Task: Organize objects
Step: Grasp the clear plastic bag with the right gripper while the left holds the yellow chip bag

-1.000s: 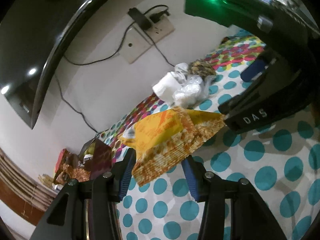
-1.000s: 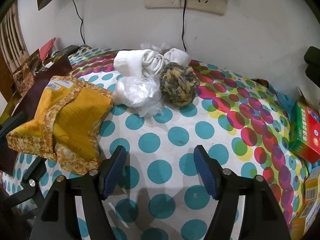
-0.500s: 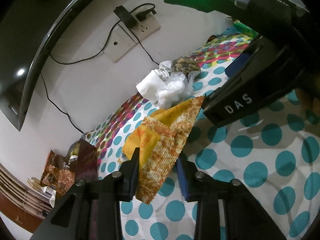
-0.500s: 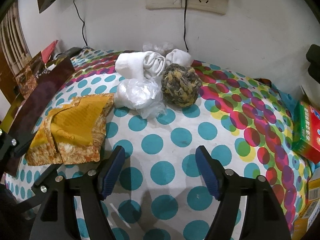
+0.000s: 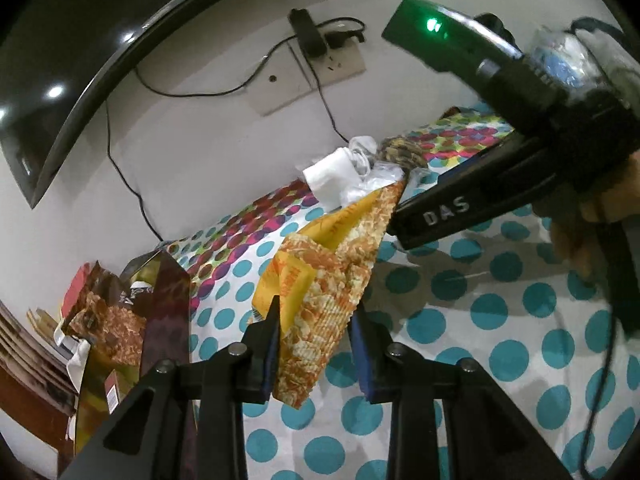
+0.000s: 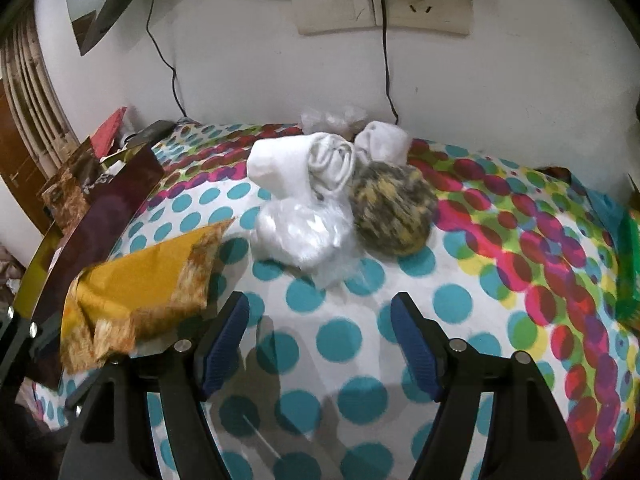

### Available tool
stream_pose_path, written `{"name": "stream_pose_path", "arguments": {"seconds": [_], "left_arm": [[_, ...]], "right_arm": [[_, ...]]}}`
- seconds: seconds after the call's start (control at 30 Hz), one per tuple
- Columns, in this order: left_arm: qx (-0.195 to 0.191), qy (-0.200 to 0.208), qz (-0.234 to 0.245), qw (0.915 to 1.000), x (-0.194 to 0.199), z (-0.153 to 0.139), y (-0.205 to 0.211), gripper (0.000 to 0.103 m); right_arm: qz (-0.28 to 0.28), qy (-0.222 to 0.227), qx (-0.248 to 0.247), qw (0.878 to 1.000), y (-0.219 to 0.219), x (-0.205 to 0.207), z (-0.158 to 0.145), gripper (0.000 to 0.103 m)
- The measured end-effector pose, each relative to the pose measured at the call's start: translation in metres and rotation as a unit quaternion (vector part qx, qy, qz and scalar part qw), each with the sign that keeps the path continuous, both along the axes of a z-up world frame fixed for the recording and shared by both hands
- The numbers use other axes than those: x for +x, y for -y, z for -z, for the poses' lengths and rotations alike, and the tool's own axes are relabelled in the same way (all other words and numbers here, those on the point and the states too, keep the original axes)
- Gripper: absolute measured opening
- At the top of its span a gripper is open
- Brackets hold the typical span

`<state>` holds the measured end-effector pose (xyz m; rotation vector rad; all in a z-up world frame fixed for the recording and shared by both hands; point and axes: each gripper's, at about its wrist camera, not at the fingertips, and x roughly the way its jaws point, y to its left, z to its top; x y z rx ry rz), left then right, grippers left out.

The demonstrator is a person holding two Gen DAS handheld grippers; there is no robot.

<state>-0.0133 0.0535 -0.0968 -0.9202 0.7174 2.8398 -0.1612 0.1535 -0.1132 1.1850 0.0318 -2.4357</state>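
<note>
My left gripper [image 5: 314, 320] is shut on a yellow-orange snack packet [image 5: 328, 280] and holds it lifted above the polka-dot cloth [image 5: 500, 320]. The packet also shows in the right wrist view [image 6: 140, 292], at the left. My right gripper [image 6: 320, 320] is open and empty over the cloth [image 6: 460, 304], in front of a white sock roll [image 6: 300, 168], a clear plastic bag bundle [image 6: 304, 232] and a brown-yellow yarn ball [image 6: 390, 208]. The right gripper body [image 5: 480, 200] shows in the left wrist view.
A dark maroon bag [image 6: 100, 216] with brown packets [image 5: 104, 320] stands at the left edge. Wall sockets with cables [image 6: 384, 4] are behind the pile. A green box [image 6: 628, 280] lies at the far right. A monitor [image 5: 60, 60] hangs upper left.
My left gripper closed on the snack packet and lifted it, tilting it upright and drawing it left. The right gripper moved slightly forward toward the pile.
</note>
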Motion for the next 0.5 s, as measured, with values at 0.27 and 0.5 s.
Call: {"name": "stream_pose_path", "arguments": {"seconds": [0.27,0.5], "left_arm": [[0.052,0.000,-0.031,0.9982,-0.004,-0.007,0.020,0.030],[0.072,-0.003,-0.036,0.9967,-0.003,-0.010,0.026,0.030]], "right_arm": [[0.002,0.006,-0.003,1.000,0.023,-0.023,0.002,0.071],[0.002,0.003,0.009,1.000,0.036,-0.033,0.004,0.049]]}}
